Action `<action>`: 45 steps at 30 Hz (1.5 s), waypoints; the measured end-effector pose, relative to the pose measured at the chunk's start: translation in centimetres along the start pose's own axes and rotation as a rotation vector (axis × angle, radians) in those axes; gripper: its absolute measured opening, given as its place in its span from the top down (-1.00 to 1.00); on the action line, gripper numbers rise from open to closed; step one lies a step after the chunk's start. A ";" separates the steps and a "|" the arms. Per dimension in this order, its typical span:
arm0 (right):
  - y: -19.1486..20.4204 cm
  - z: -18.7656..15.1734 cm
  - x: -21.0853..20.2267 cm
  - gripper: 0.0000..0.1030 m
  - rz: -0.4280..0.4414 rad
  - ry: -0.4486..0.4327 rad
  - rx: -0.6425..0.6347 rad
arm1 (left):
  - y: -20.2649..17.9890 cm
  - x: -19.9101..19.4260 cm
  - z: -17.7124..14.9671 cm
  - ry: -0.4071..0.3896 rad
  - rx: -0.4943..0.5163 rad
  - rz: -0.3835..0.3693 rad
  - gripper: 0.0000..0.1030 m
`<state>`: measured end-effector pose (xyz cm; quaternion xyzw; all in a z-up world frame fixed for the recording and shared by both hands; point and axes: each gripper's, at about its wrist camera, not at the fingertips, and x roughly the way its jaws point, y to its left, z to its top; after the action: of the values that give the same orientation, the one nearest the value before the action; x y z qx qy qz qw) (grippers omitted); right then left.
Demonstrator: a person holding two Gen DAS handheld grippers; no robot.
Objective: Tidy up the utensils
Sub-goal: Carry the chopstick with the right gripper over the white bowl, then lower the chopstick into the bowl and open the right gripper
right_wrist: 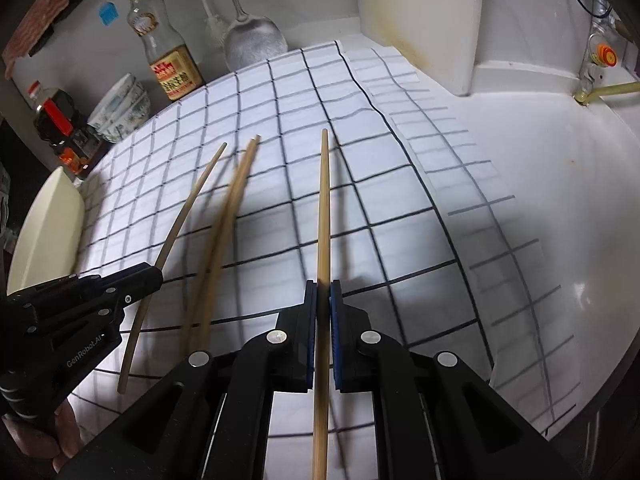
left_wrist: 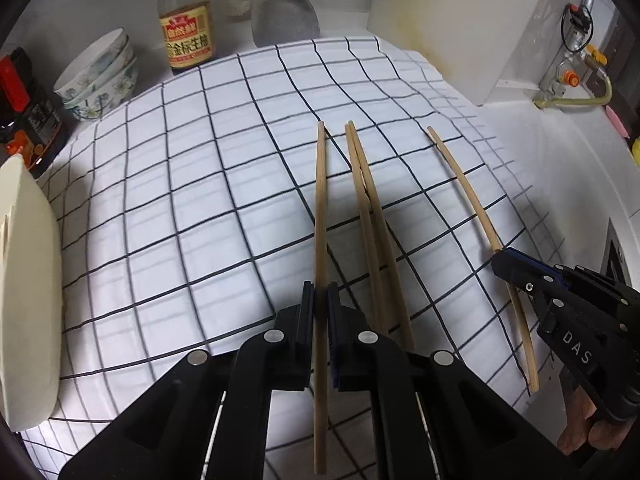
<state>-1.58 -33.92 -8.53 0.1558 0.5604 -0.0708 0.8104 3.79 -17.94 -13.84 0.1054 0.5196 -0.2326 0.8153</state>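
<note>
My left gripper [left_wrist: 320,292] is shut on a wooden chopstick [left_wrist: 321,200] that points forward over the checked cloth [left_wrist: 180,200]. My right gripper [right_wrist: 323,290] is shut on another chopstick [right_wrist: 324,200], also pointing forward. Two more chopsticks [left_wrist: 372,208] lie side by side on the cloth between the two held ones; they also show in the right wrist view [right_wrist: 228,216]. In the left wrist view the right gripper [left_wrist: 504,262] holds its chopstick [left_wrist: 464,184] at the right. In the right wrist view the left gripper [right_wrist: 154,276] holds its chopstick [right_wrist: 188,204] at the left.
A cream oval dish [left_wrist: 28,288] stands at the cloth's left edge. Stacked floral bowls [left_wrist: 100,76], a sauce bottle [left_wrist: 186,24], a dark jar [left_wrist: 24,108] and a metal ladle [left_wrist: 286,16] stand along the back. A gas pipe and valve [left_wrist: 572,80] are at the right.
</note>
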 end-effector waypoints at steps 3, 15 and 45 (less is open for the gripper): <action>1.1 0.5 -1.2 0.88 0.011 -0.017 -0.004 | 1.1 -2.0 0.0 -0.026 -0.009 -0.004 0.86; 8.9 4.0 -5.2 0.88 0.080 -0.097 -0.088 | 7.7 -10.8 0.3 -0.160 -0.078 -0.002 0.86; 39.0 5.7 2.7 0.88 0.319 0.099 -0.474 | 32.2 -14.7 -6.5 -0.185 -0.494 0.165 0.86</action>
<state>15.75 1.04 -2.40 0.0513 0.5686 0.1980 0.7968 9.13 16.72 -5.78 -0.0763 0.4735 -0.0403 0.8766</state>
